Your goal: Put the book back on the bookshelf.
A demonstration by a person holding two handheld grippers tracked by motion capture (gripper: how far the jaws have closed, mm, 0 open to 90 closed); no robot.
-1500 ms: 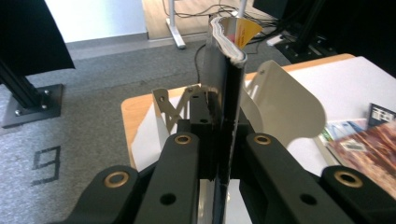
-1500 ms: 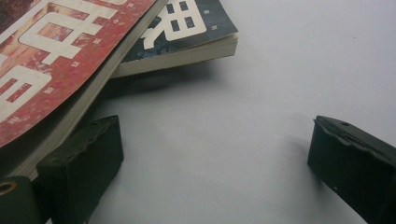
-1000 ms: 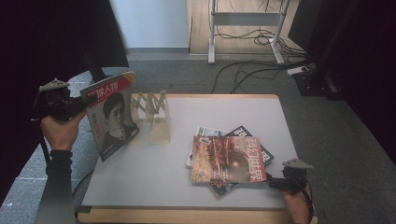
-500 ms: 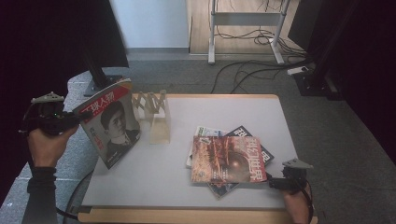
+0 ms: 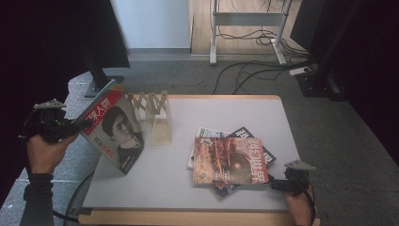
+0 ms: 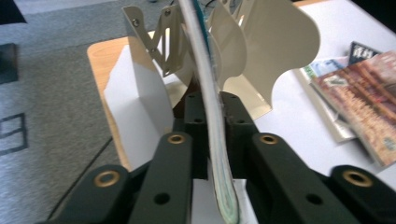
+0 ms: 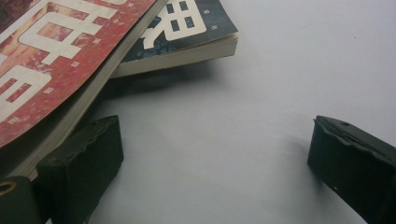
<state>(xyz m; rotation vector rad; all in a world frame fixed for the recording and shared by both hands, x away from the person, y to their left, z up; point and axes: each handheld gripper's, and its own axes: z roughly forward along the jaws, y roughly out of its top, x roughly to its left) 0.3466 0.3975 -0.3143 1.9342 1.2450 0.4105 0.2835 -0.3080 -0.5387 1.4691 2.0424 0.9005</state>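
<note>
Left gripper view shows my left gripper (image 6: 212, 116) clamped on the portrait magazine's (image 6: 205, 84) edge, so I should aim it squarely between two dividers of the cream file rack (image 6: 261, 51).

White-topped table (image 5: 155, 183) bears a cream accordion file rack (image 5: 157, 120) at far left and a magazine stack (image 5: 230, 160) near right.
</note>
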